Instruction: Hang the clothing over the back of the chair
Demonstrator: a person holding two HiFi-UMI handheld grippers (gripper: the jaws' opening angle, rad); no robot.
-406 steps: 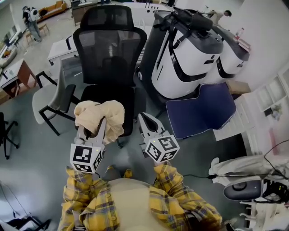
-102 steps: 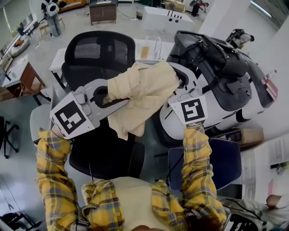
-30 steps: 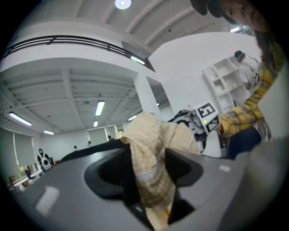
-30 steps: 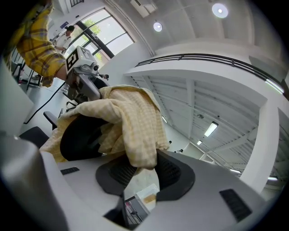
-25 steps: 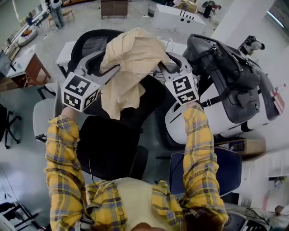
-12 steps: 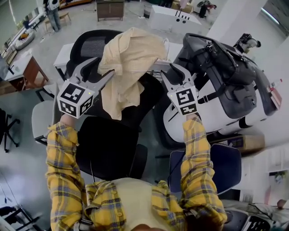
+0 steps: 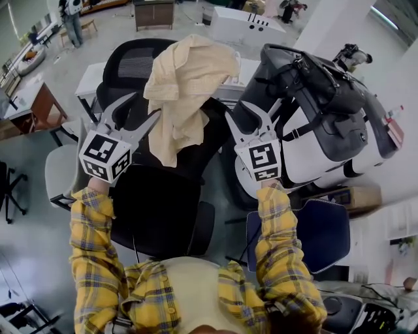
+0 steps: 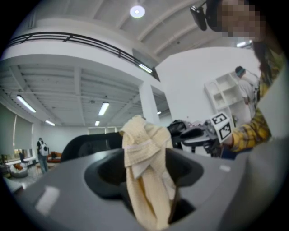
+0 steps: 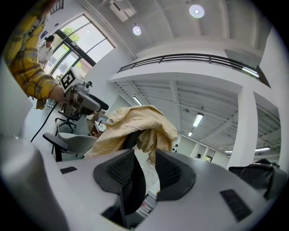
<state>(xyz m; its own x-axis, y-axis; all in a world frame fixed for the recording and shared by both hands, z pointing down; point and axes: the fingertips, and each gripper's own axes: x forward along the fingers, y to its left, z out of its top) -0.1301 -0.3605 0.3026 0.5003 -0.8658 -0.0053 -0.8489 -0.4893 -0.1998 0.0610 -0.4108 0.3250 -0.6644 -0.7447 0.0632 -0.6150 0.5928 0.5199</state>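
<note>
A cream-yellow garment (image 7: 186, 81) lies draped over the top of the black mesh office chair's back (image 7: 127, 65) and hangs down its front. My left gripper (image 7: 132, 111) is just left of the hanging cloth, jaws spread wide and gripping nothing. In the left gripper view the garment (image 8: 144, 167) shows through the gap between the jaws. My right gripper (image 7: 247, 112) is off the cloth's right side, open and empty. From the right gripper view the garment (image 9: 135, 124) sits beyond the jaws on the chair top.
A white machine carrying a black bag (image 7: 326, 91) stands right of the chair. A blue seat (image 7: 320, 238) is near right, a grey chair (image 7: 62, 169) at left. Desks (image 7: 225, 23) and a person (image 7: 68, 16) are at the far side.
Both grippers have drawn back toward me and a little lower, away from the garment. The garment stays draped on the chair back.
</note>
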